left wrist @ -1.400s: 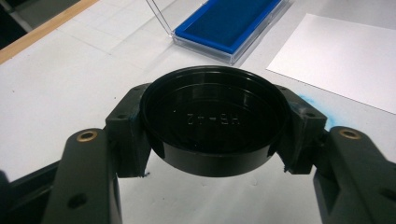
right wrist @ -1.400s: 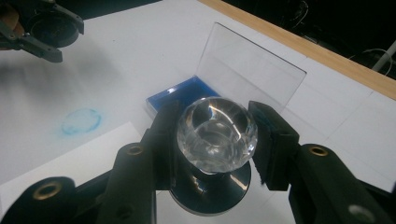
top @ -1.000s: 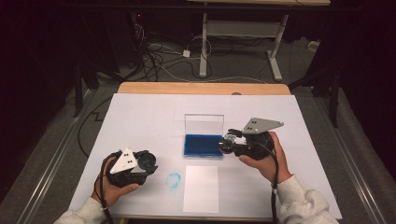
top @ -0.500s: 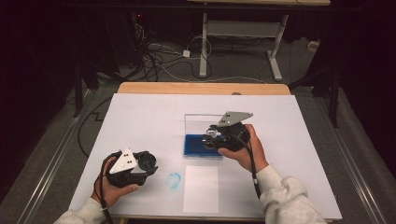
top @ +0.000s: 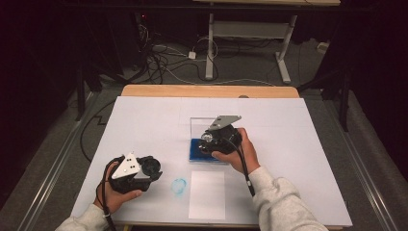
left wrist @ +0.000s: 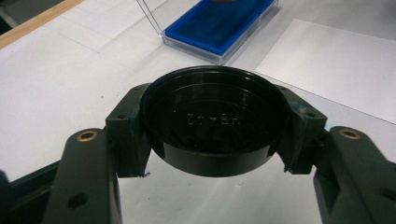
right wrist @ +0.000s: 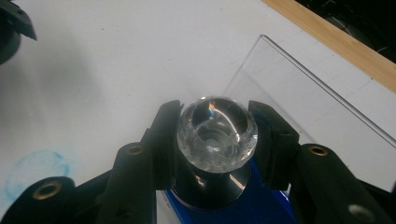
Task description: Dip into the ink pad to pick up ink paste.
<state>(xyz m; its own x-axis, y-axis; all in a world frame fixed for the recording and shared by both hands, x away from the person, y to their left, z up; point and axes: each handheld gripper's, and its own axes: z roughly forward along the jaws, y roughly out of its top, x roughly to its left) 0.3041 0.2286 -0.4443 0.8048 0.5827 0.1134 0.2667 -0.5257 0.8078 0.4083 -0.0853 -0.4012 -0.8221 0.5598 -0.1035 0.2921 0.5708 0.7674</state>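
Note:
My left gripper (top: 152,168) (left wrist: 212,135) is shut on a round black cap (left wrist: 212,121) (top: 150,167), its raised lettering facing the camera, low over the table's front left. My right gripper (top: 208,140) (right wrist: 217,140) is shut on a faceted clear glass piece (right wrist: 217,133) (top: 208,139) that sits on a dark round base (right wrist: 210,184). It hangs over the blue lining (right wrist: 243,210) of a clear case (top: 195,147) (left wrist: 219,23). The case's transparent lid (top: 199,126) (right wrist: 303,102) stands upright behind it.
A white sheet of paper (top: 207,194) (left wrist: 336,65) lies in front of the case. A faint blue ring mark (top: 179,186) (right wrist: 35,172) is on the white table cover (top: 144,125) between the hands. A wooden table edge (top: 207,91) runs along the far side.
My right hand has carried the glass piece leftward and down, from beside the case to over its blue lining. The left hand has stayed still with the cap.

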